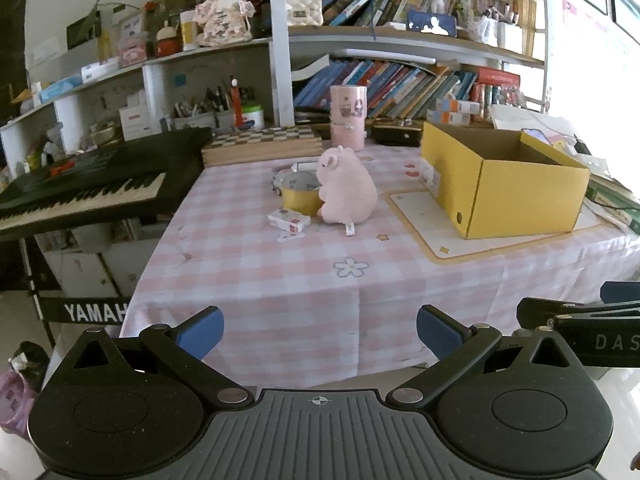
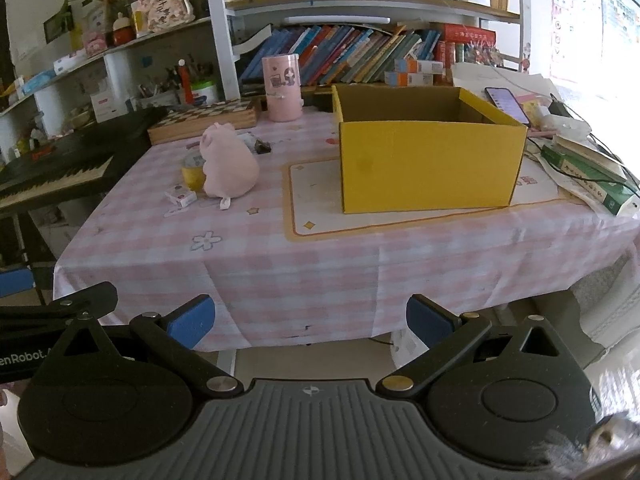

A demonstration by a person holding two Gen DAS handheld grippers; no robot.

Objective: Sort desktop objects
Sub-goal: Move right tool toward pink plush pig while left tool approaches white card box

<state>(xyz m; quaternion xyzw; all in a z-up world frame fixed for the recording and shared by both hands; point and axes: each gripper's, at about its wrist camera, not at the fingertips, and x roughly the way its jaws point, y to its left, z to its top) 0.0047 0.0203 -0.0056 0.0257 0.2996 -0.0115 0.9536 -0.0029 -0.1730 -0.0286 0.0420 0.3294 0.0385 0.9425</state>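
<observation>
A pink plush pig [image 1: 348,186] [image 2: 230,164] sits on the pink checked tablecloth [image 1: 280,280] [image 2: 320,264]. Against its left side stands a yellow roll of tape [image 1: 300,196] [image 2: 193,174]. A small white card box [image 1: 289,219] [image 2: 181,196] lies in front of them. An open yellow cardboard box [image 1: 520,192] [image 2: 428,160] stands on a cream mat to the right. My left gripper [image 1: 320,330] is open, well short of the table's near edge. My right gripper [image 2: 311,320] is open too, level with that edge. Neither holds anything.
A black keyboard [image 1: 80,192] [image 2: 52,172] stands left of the table. A chequered wooden board [image 1: 260,142] [image 2: 204,120] and a pink cylinder [image 1: 348,116] [image 2: 282,86] sit at the back, under bookshelves. Books, cables and a phone [image 2: 506,104] crowd the right edge.
</observation>
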